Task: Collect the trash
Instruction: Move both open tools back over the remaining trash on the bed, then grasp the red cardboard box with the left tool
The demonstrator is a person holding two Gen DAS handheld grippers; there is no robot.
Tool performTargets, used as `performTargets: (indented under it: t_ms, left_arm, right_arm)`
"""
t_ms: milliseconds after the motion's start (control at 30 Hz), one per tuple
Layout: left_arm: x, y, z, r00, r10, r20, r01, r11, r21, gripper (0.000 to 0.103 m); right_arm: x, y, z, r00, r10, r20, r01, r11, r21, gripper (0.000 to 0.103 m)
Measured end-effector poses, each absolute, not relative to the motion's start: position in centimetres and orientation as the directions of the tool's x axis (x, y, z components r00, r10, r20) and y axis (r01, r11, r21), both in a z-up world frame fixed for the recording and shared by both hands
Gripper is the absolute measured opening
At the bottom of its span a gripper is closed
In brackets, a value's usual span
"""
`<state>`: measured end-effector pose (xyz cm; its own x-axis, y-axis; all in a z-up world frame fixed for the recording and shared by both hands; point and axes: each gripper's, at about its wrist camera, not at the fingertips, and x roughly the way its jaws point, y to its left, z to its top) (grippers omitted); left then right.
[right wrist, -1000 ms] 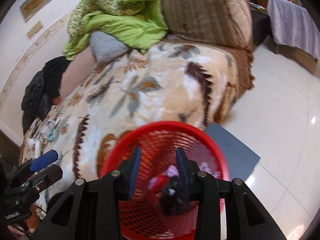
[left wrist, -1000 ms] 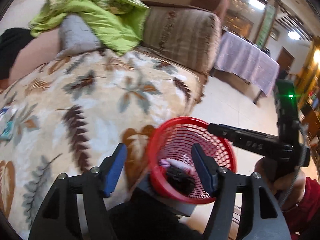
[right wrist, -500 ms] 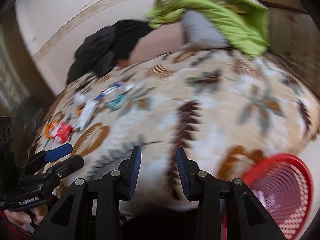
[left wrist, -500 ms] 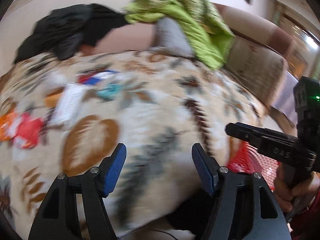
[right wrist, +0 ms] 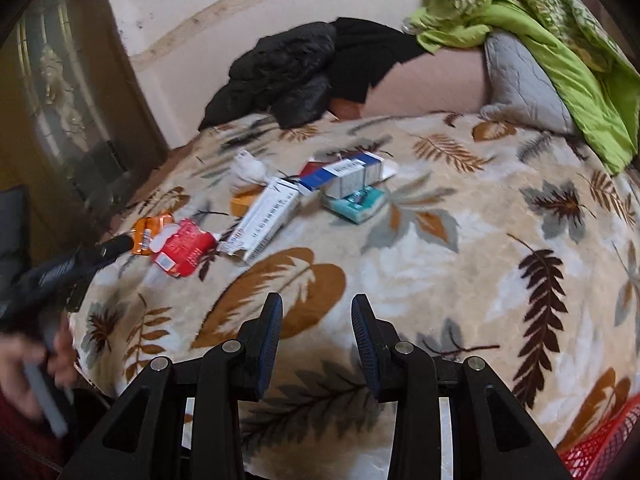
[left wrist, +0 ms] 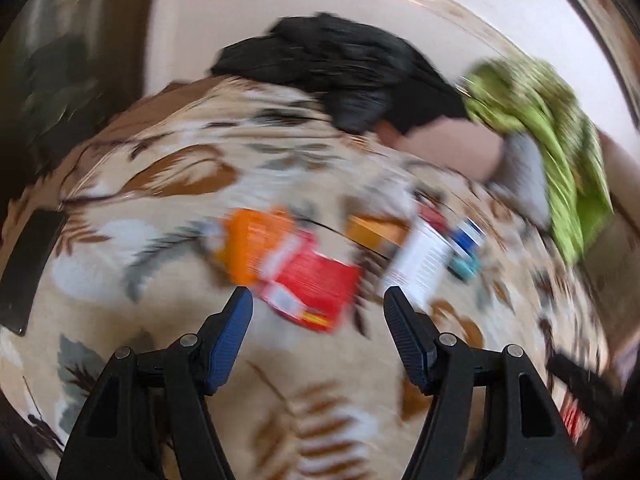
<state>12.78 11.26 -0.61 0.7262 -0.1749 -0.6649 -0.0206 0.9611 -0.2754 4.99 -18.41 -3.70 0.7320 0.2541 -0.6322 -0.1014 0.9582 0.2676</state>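
Trash lies on the leaf-patterned blanket (right wrist: 460,248): a red wrapper (right wrist: 182,248) (left wrist: 316,280), an orange wrapper (right wrist: 150,232) (left wrist: 252,248), a long white box (right wrist: 266,216) (left wrist: 420,264), a blue and white box (right wrist: 344,174), a teal pack (right wrist: 356,200) and crumpled white paper (right wrist: 248,170). My left gripper (left wrist: 318,312) is open and empty, just short of the red wrapper; it also shows in the right wrist view (right wrist: 108,248). My right gripper (right wrist: 316,320) is open and empty over the blanket. The red basket (right wrist: 600,444) sits at the lower right.
A black jacket (right wrist: 304,68), a grey pillow (right wrist: 520,84) and a green cloth (right wrist: 560,40) lie along the sofa back. A dark flat object (left wrist: 28,268) lies at the blanket's left edge. A dark wooden cabinet (right wrist: 60,100) stands at the left.
Both grippers have swung left from over the red basket to the trash on the blanket. The left gripper has closed in on the red and orange wrappers. Both stay open and empty.
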Motion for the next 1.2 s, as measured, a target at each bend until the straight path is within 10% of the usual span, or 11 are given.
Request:
performTargets:
  t_ms: [433,567,800,933,1200]
  left_arm:
    - [21.6,16.9,-6.8,0.660,-0.295,-0.691,-0.186,0.827,-0.531,0.066]
    - [21.6,17.0,-7.8,0.653,-0.348,-0.673,-0.172,0.797,-0.579,0.014]
    - [19.7,17.2,-6.3,0.685,-0.336,-0.646,-0.130,0.816,-0.563,0.018]
    - [19.6,16.5,-6.3,0.661,-0.358,-0.660,-0.114,0.821,-0.560,0.057]
    - [20.4,11.5,-6.6,0.584,-0.371,-0.722,0.022,0.896,-0.443,0.035]
  right_arm:
    - [4.4,-18.4,-3.4,0.751,0.230,-0.619,-0.109,0.968,0.227,0.039]
    - [4.5,-18.1,-3.5,0.751,0.230,-0.619,-0.116,0.969,0.219,0.039]
    - [4.4,-17.3,-3.5,0.753,0.224,-0.619,-0.128,0.972,0.197,0.039]
    - [4.4,-17.2,-3.5,0.754,0.218,-0.620,-0.123,0.973,0.193,0.039]
    - [4.3,-17.4,-3.5,0.757,0.215,-0.617,-0.120,0.974,0.192,0.039]
